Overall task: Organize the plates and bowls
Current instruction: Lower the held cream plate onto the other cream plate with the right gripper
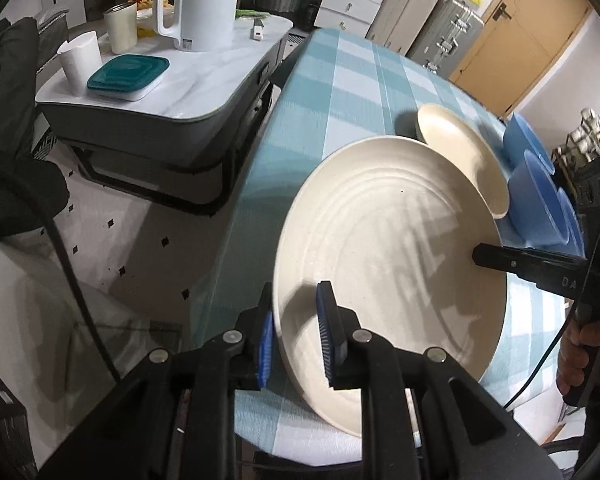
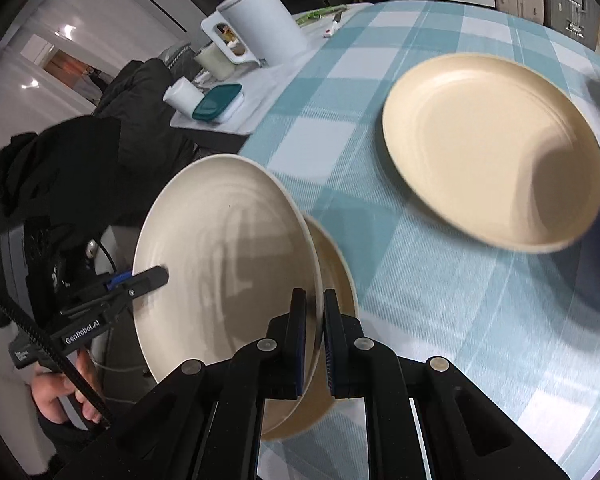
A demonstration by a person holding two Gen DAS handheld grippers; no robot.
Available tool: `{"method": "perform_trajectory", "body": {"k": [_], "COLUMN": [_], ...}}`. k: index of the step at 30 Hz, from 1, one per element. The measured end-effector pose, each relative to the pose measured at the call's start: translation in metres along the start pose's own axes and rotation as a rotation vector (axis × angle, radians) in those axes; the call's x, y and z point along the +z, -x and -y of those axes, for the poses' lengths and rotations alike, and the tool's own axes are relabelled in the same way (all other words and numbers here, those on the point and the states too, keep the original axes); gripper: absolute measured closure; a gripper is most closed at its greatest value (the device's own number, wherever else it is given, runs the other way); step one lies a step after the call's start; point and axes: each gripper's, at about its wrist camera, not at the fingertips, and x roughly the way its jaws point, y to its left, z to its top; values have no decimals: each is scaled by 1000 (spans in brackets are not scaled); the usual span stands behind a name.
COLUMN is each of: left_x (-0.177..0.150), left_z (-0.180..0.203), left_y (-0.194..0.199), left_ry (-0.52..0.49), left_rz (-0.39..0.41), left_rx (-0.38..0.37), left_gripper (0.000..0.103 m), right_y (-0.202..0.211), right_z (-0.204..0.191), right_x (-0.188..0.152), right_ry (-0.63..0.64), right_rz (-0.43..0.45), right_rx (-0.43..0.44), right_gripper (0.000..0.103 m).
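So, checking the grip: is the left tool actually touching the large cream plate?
Touching. The left wrist view shows the left tool with its blue pads clamped on the large cream plate's rim.

Desk: covered in teal-and-white checked cloth.
On it: tan plate; blue bowls beside the plate.

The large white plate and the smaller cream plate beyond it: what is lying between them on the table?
Nothing: in the right wrist view only bare checked tablecloth lies between the large white plate and the smaller cream plate.
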Motion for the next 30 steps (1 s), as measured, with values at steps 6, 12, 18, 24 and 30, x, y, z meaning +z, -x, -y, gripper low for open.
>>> {"method": "perform_trajectory", "body": {"k": [6, 12, 18, 24, 30], "left_x": [-9, -13, -17, -21, -24], "left_z": [10, 13, 14, 10, 1], "left_y": [-4, -15, -19, -14, -10], "left_ry": [-62, -96, -110, -91, -54], "left_rz": [-3, -12, -7, 26, 49], "left_rx": [62, 108, 121, 141, 120], "left_gripper": [85, 85, 85, 83, 71], "right_y": [-1, 0, 2, 10, 1], "right_z": [-3, -7, -10, -11, -15], "right_x": [-14, -18, -21, -30, -34], "right_ry": [32, 78, 103, 103, 142], "right_rz": [11, 24, 60, 104, 101], "right_rx": [-46, -98, -147, -149, -170], "right_gripper": [95, 95, 94, 94, 92]}}
